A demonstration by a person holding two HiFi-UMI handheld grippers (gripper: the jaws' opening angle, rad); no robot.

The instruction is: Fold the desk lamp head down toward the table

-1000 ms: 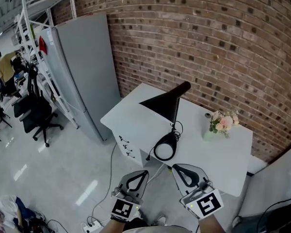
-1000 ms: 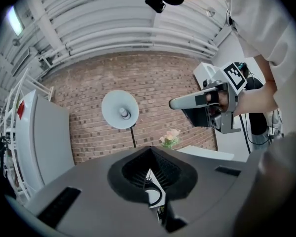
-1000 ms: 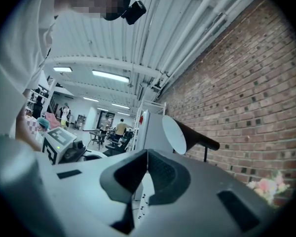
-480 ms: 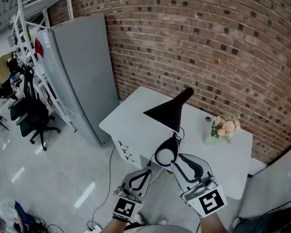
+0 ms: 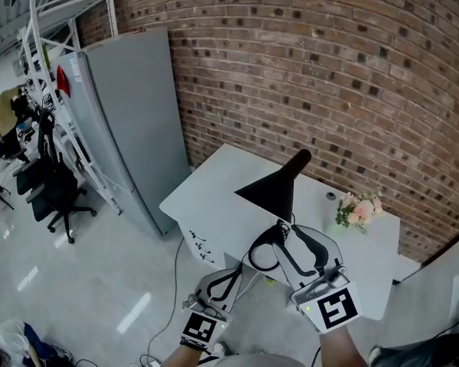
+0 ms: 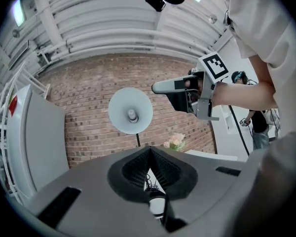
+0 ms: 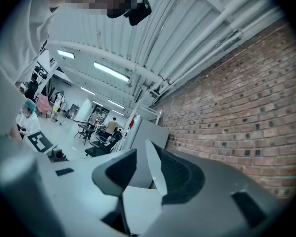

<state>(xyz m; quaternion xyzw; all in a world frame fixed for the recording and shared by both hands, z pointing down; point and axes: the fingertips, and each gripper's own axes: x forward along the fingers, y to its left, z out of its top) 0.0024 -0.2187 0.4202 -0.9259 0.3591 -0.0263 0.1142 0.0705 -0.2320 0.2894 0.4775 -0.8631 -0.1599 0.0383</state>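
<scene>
From the left gripper view we get the desk lamp (image 6: pixel 130 111) at twelve o'clock, pale inside facing us (the head view shows only its black back), on the white table (image 5: pixel 214 196). The left gripper (image 5: pixel 234 271) is pinched together and empty. The right gripper (image 5: pixel 289 232) has just been opening: it is wide, with nothing between, and masks the lamp's foot. Flowers (image 5: pixel 358 209) sit at three o'clock of the lamp.

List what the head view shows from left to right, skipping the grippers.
black office chair → grey cabinet → black lamp head → flowers

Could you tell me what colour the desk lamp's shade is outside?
Black lamp shade, best seen in the head view.
</scene>
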